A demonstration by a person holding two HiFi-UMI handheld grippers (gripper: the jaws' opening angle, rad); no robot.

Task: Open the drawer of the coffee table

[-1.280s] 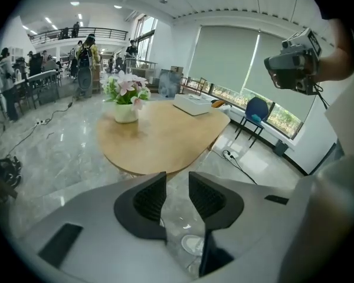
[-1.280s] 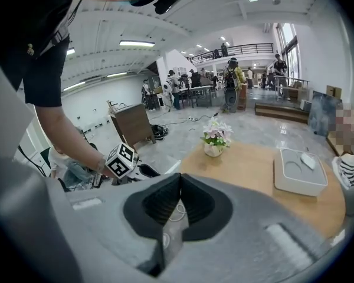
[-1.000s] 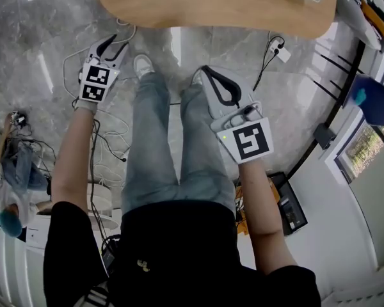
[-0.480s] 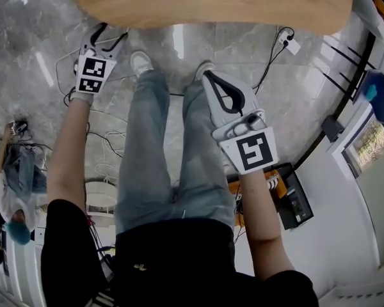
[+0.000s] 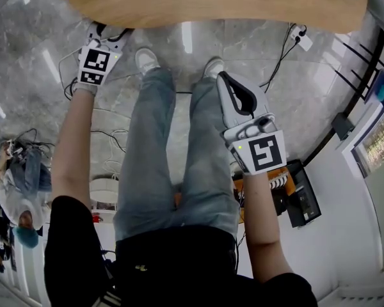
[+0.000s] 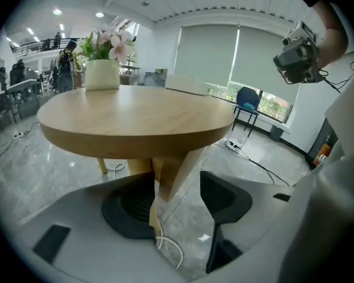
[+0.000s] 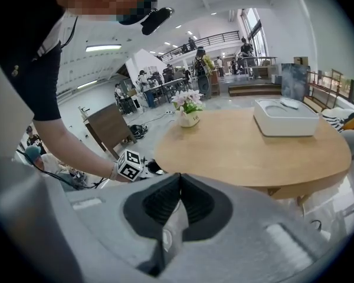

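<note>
The round wooden coffee table (image 5: pixel 211 2) fills the top of the head view; no drawer front shows in any view. My left gripper (image 5: pixel 107 34) sits at the table's near-left edge, its tips partly under the rim. Its jaws stand wide apart and are closing, with nothing between the pads (image 6: pixel 224 199); only the table's wooden leg (image 6: pixel 165 175) and the floor show beyond the left gripper (image 6: pixel 174 202). My right gripper (image 5: pixel 223 78) hangs over the person's right knee, short of the table (image 7: pixel 248 152). In its own view the right gripper (image 7: pixel 178 202) is shut and empty.
A flower pot (image 7: pixel 189 114) and a white box (image 7: pixel 285 118) stand on the table. Cables (image 5: pixel 109 133) and a power strip (image 5: pixel 301 40) lie on the marble floor. A black case (image 5: pixel 301 200) sits at the right, a blue chair (image 6: pixel 246 99) by the window.
Both grippers have moved towards the table and lower. The left gripper's tips now reach the table's rim. The right gripper has stayed shut.
</note>
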